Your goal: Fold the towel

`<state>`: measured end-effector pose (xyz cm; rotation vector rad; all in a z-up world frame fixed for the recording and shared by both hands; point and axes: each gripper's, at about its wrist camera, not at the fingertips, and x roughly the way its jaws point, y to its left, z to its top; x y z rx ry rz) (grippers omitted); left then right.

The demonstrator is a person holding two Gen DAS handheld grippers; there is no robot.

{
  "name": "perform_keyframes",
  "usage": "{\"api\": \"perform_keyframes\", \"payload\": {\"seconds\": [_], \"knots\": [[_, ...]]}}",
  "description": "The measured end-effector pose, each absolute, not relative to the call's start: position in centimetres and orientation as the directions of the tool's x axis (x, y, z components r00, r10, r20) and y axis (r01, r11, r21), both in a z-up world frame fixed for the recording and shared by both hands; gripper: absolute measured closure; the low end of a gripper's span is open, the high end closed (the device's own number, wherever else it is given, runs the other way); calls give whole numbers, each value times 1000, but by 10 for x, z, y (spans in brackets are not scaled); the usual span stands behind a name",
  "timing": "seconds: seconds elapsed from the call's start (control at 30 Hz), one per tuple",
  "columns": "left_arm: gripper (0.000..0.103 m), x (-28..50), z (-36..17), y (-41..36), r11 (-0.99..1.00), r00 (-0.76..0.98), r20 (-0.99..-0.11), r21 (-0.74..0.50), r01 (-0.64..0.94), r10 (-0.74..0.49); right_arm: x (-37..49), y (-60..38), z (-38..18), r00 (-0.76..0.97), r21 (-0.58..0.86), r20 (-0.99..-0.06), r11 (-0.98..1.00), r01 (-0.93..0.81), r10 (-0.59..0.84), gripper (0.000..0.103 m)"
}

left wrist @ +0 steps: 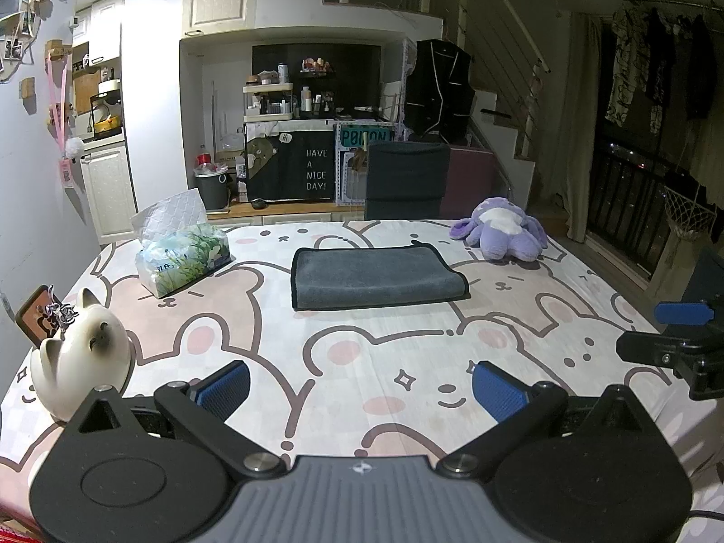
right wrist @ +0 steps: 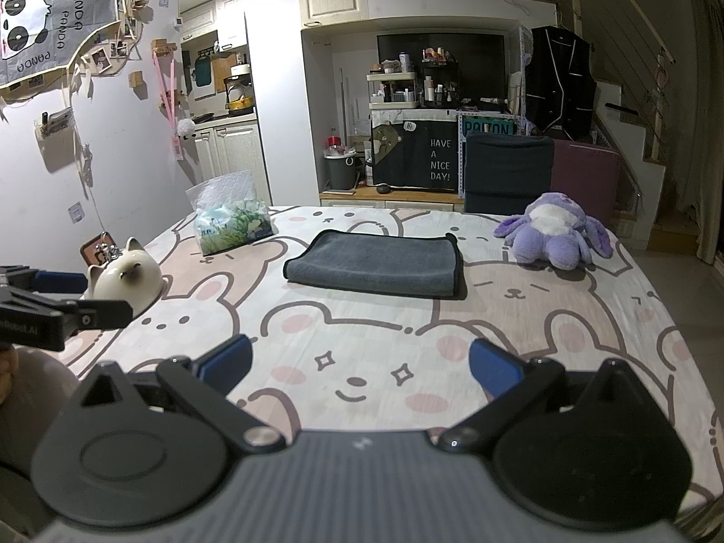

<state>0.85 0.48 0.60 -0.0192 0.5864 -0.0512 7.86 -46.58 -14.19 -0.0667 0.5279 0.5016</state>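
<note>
A dark grey towel (left wrist: 375, 278) lies folded into a flat rectangle on the middle of the table; it also shows in the right wrist view (right wrist: 375, 262). My left gripper (left wrist: 361, 387) is open and empty, held above the table's near edge, well short of the towel. My right gripper (right wrist: 359, 362) is open and empty too, at the near edge to the right of the left one. The right gripper also shows at the right edge of the left wrist view (left wrist: 678, 339), and the left gripper at the left edge of the right wrist view (right wrist: 63, 303).
The table carries a cartoon-rabbit cloth (left wrist: 362, 353). A tissue pack (left wrist: 183, 258) lies at back left, a white cat figurine (left wrist: 81, 357) at near left, a purple plush toy (left wrist: 502, 231) at back right. A dark chair (left wrist: 407, 181) stands behind the table.
</note>
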Motion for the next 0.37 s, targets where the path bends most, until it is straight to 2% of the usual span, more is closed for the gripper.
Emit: {"api": "perform_keyframes", "payload": {"seconds": [0.37], "knots": [[0,8,7,6,998,831,-553,-36,44,-56,79,-466,-142,746,67,-497,877,-475,442,0]]}}
